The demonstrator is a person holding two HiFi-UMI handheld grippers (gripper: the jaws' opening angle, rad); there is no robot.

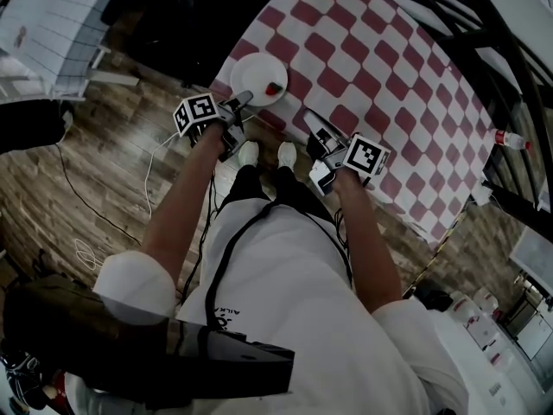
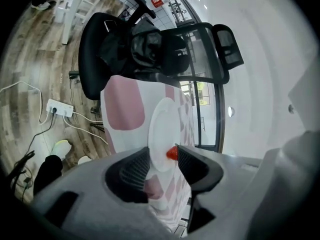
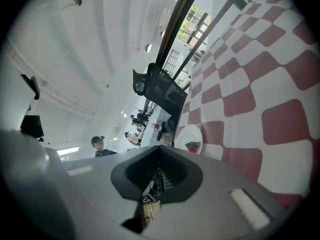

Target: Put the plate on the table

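A white plate (image 1: 257,78) lies flat on the red-and-white checked table (image 1: 371,67), near its front left edge, with a red strawberry (image 1: 273,88) on it. My left gripper (image 1: 242,100) is at the plate's near rim. In the left gripper view the plate (image 2: 162,129) runs between the spread jaws, the strawberry (image 2: 171,154) sits by the right jaw, and the pads do not press on the rim; the left gripper (image 2: 161,166) is open. My right gripper (image 1: 313,121) hovers over the table edge to the right, shut and empty, with the plate (image 3: 191,136) ahead of it.
A black office chair (image 2: 150,49) stands beyond the table. A power strip (image 2: 60,108) and cables lie on the wooden floor to the left. A bottle (image 1: 511,139) sits at the table's far right edge. The person's shoes (image 1: 249,154) are just below the table edge.
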